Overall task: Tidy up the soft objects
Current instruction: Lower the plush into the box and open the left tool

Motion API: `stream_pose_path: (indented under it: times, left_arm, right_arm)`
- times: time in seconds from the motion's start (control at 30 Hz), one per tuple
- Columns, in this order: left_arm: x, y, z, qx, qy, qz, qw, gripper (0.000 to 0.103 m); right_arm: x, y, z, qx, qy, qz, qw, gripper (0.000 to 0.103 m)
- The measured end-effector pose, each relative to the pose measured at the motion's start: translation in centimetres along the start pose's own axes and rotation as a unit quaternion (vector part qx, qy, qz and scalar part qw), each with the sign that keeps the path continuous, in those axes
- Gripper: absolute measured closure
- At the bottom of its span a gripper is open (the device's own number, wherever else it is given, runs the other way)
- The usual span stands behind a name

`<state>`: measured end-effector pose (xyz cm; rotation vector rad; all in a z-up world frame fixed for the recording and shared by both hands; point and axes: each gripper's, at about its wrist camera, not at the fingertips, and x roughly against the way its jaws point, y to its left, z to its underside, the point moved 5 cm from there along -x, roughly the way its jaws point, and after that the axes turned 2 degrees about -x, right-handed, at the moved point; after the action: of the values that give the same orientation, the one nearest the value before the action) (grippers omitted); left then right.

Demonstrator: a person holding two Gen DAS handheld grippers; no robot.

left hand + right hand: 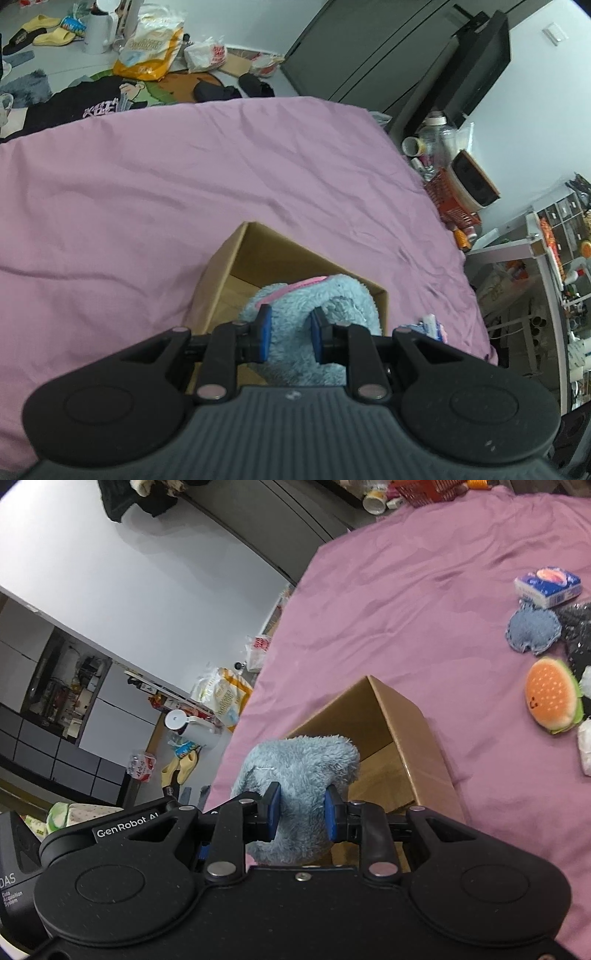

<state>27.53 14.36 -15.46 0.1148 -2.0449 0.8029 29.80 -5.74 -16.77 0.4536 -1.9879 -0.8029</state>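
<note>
Left gripper (290, 334) clamped on blue fluffy plush (325, 306); right gripper (302, 814) clamped on the same plush (299, 771). Plush hangs over the open cardboard box (413, 734) just ahead of both. Farther right on pink sheet (406, 609): burger plush (552, 698), denim pouch (533, 631), tissue pack (548, 587).

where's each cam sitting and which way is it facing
Left wrist: on the left gripper, looking down along its fingers across the pink bed to the cardboard box; its jaws pinch a fluffy blue cloth.
Right wrist: on the right gripper, aimed at the same box, gripping the cloth.
Shared: bed, box, cloth.
</note>
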Motion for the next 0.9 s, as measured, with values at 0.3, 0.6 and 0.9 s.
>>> stream_pose_path:
  times: [0.3, 0.6, 0.9]
  left_arm:
    - [-2.2, 0.6, -1.2, -0.016, 0.006, -0.048, 0.9987, 0.079]
    - [-0.2, 0.6, -1.1, -0.017, -0.016, -0.073, 0.9971, 0.061]
    - [4.4, -1.5, -0.2, -0.055, -0.090, -0.080, 0.9912, 0.036]
  right_arm:
    - [-2.2, -0.3, -0.4, -0.016, 0.015, 0.016, 1.000, 0.072]
    - [0.3, -0.6, 0.0, -0.008, 0.009, 0.013, 1.000, 0.043]
    - [4.9, -2.1, -0.1, -0.015, -0.012, 0.001, 1.000, 0.026]
